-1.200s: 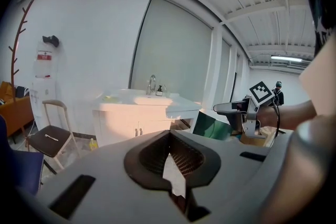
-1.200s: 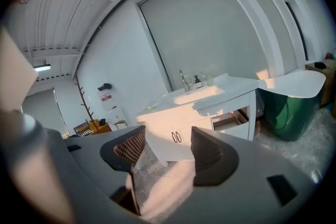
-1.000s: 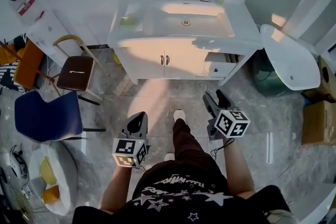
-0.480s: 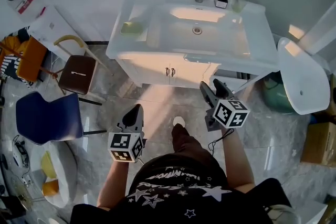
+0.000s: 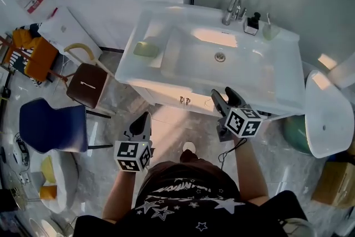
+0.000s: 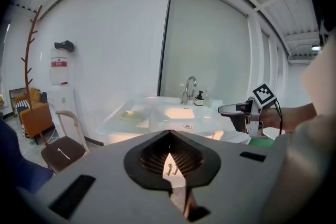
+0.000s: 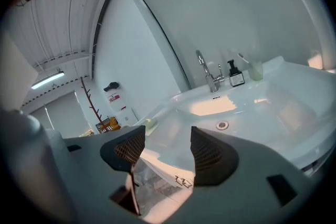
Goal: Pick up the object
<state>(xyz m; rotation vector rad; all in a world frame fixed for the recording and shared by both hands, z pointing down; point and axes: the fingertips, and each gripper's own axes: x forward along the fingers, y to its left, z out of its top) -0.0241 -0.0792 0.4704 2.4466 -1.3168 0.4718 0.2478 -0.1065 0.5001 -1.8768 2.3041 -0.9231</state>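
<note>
a washroom with a grey marbled floor [image 5: 166,133] and pale walls, seen from above the person's head; a wide white sink [image 5: 244,72] stands against the far wall on a white cabinet [image 5: 183,100] with two small door handles; to the left of it, well apart, sit a blue chair [image 5: 50,126] and a brown chair [image 5: 87,85] with a curved wooden back; at the right edge a white oval seat [image 5: 327,119] leans near the sink's corner; the person stands before the cabinet, both arms held out low; the right gripper [image 5: 224,93] hangs over the front edge of the sink at its right half, its jaws spread apart with nothing between them, only the basin and cabinet showing through the gap in the right gripper view; the left gripper [image 5: 144,116] is lower and further back, over the floor short of the cabinet, its jaws closed tip to tip and holding nothing; a chrome tap [image 5: 233,8] rises at the back rim of the sink; just right of it stand a dark soap bottle [image 5: 253,21] and a pale green cup [image 5: 270,31], close together; a green soap bar [image 5: 146,49] lies alone on the sink's left ledge; which of these small things the task means cannot be told, and neither gripper touches any of them
</note>
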